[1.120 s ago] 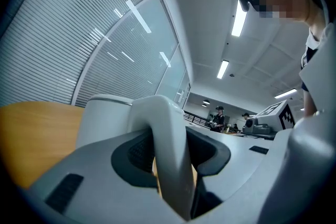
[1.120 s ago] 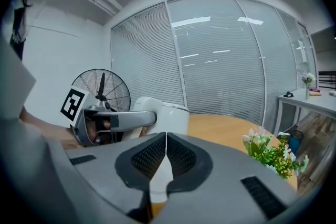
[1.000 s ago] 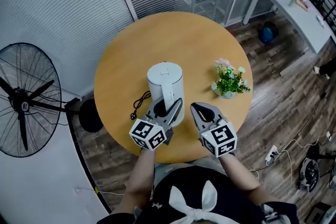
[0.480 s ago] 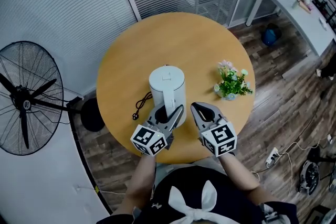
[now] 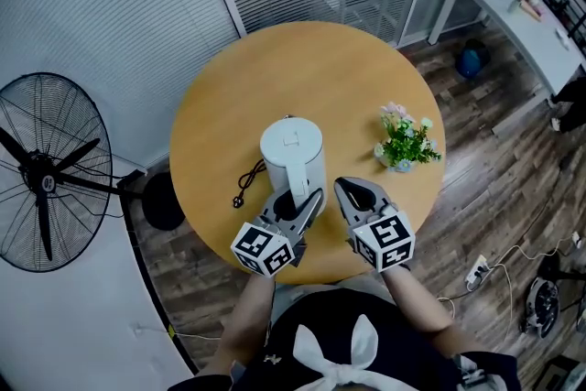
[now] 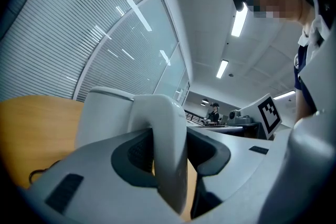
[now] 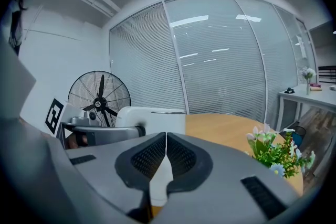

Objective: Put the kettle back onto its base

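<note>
Your left gripper [image 5: 295, 200] has its jaws wide apart around the handle [image 6: 167, 149], and the pads do not press it. The right gripper [image 5: 353, 191] is closed on nothing. The kettle [image 5: 291, 149] stands upright on the wooden table [image 5: 311, 59]; I cannot see a base under it. If you pull away sideways, a jaw may hook the smooth curved plastic handle and tip the tall white cylinder
</note>
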